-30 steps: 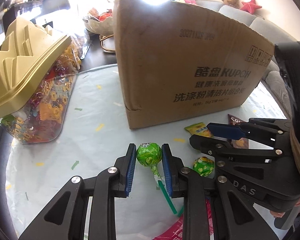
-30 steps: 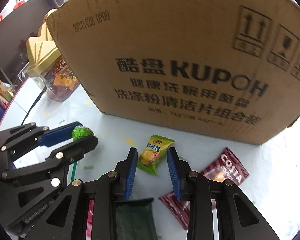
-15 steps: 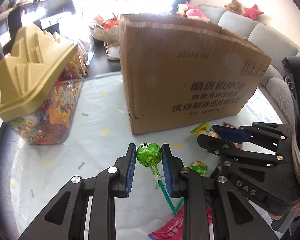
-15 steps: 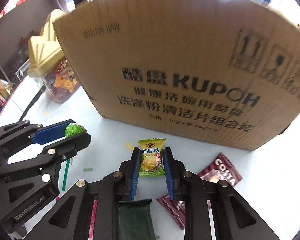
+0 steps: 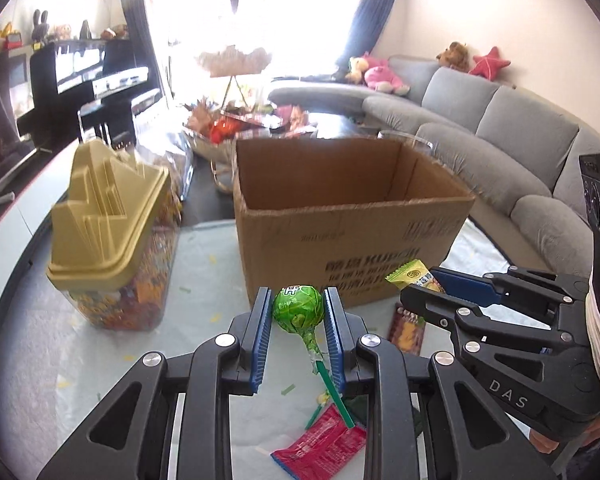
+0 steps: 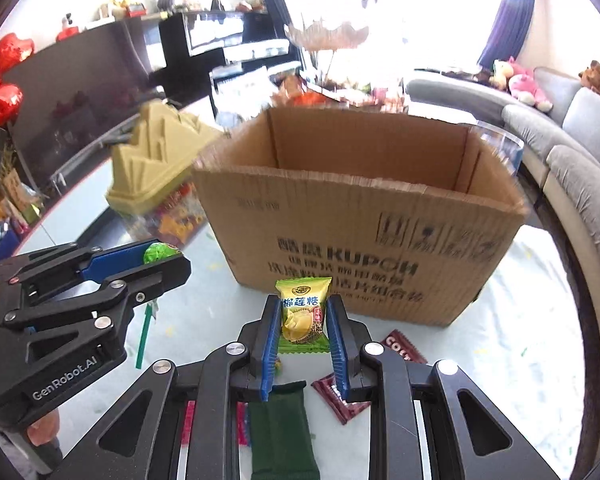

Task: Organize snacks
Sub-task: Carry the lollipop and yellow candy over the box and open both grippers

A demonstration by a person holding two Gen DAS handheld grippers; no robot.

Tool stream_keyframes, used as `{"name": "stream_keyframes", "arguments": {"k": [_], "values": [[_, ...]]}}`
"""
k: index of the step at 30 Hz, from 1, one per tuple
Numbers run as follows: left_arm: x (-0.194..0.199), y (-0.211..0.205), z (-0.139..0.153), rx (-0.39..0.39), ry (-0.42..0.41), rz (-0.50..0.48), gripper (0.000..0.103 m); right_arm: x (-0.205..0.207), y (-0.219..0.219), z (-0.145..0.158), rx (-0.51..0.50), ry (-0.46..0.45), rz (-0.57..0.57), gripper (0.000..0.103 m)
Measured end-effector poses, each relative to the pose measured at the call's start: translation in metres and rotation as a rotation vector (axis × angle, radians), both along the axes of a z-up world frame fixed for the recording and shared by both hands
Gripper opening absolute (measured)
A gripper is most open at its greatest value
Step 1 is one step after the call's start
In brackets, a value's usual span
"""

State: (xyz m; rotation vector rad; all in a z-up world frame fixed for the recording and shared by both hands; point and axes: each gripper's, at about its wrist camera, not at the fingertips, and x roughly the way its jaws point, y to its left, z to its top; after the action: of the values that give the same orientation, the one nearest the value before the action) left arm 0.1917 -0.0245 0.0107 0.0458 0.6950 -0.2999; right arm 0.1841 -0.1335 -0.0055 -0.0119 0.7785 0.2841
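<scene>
My left gripper (image 5: 298, 312) is shut on a green lollipop (image 5: 297, 309), its green stick hanging down. It also shows in the right wrist view (image 6: 162, 256) at the left. My right gripper (image 6: 303, 320) is shut on a yellow-green durian candy packet (image 6: 303, 314); the packet shows in the left wrist view (image 5: 414, 276) at the right. Both are held above the table, in front of an open brown cardboard box (image 5: 352, 224), which also shows in the right wrist view (image 6: 364, 224). The box's inside walls are visible; its floor is hidden.
A clear candy jar with a gold lid (image 5: 112, 236) stands left of the box. A red packet (image 5: 324, 446), a dark green packet (image 6: 282, 432) and a brown Costa packet (image 6: 404, 352) lie on the table. A grey sofa (image 5: 500, 136) is behind.
Both grippers have risen with their snacks, so the box's open top now shows. The right gripper closed on the durian candy packet and lifted it off the table.
</scene>
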Motion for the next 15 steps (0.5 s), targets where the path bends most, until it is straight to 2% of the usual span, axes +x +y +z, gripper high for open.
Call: {"name": "stream_keyframes", "arguments": {"k": [10,15], "values": [[-0.005,-0.008,0.048,-0.018,-0.105,-0.009,0.026,-0.024,-0.018,0.049,0.039,-0.128,-0.009,0.024],[0.001,-0.016,0.064,-0.010,-0.137,-0.012,0.026,-0.017,-0.017,0.068,0.041,-0.170,-0.019,0.024]]}}
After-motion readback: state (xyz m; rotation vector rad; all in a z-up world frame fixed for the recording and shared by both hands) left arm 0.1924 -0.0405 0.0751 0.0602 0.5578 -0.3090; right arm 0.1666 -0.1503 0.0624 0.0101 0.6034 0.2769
